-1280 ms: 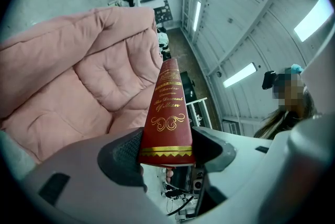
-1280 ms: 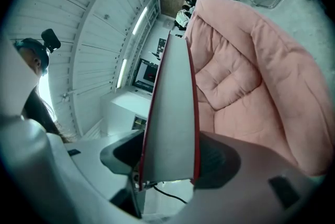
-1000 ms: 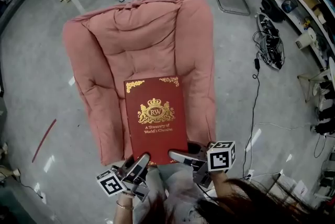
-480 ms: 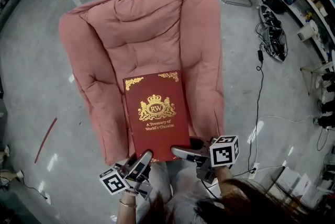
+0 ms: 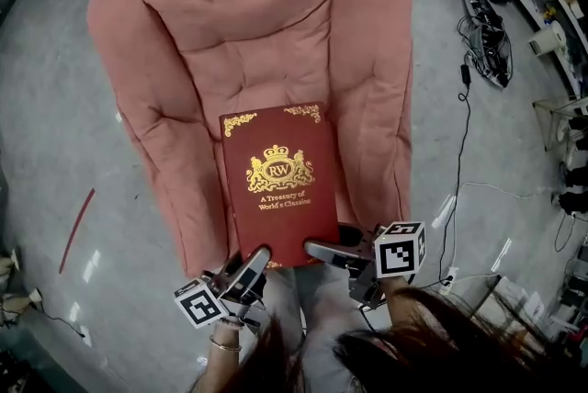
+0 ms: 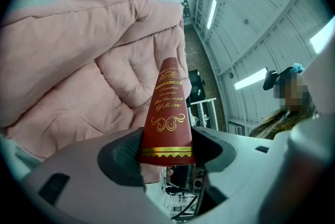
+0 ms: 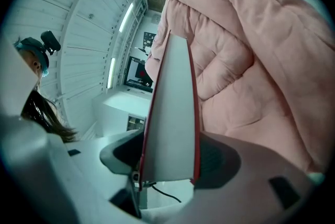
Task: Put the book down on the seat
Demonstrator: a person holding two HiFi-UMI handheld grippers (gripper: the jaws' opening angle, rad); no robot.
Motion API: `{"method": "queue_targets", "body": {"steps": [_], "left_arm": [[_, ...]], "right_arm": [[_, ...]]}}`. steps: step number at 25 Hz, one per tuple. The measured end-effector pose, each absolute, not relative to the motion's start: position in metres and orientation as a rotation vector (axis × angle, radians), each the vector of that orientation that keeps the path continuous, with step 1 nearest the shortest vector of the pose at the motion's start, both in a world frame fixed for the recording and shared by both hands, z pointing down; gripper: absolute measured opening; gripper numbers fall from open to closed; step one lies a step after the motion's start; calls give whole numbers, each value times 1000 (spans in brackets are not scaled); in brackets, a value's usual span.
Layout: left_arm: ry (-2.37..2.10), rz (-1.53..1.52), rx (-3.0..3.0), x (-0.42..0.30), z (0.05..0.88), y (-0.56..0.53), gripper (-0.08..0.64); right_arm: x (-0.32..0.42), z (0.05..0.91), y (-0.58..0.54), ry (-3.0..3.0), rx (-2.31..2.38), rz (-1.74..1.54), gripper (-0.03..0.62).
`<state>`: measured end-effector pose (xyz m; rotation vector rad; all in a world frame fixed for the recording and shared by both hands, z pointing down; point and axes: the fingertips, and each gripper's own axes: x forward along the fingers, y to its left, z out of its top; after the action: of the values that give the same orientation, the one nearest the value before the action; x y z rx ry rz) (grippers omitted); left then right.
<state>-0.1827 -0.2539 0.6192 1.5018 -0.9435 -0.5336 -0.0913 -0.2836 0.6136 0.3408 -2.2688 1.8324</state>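
The front cover of a red book (image 5: 280, 185) is showing gold lettering: the initials "RW" inside a crowned crest, and under it the title "A Treasury of World's Classics". Its spine (image 6: 166, 108) is carrying gold script that is reading roughly "Darwin, The Descent of Man", with a smaller line above it too blurred to read.

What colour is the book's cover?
The book is dark red with a gold crest, corners and lettering. The head view shows it best.
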Motion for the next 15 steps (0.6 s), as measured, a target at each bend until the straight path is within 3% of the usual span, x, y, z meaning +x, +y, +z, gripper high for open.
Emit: {"method": "queue_targets", "body": {"steps": [15], "left_arm": [[-902, -499, 1428, -195, 682, -252, 267]], "right_arm": [[-103, 674, -279, -2186, 414, 1883, 291]]}}
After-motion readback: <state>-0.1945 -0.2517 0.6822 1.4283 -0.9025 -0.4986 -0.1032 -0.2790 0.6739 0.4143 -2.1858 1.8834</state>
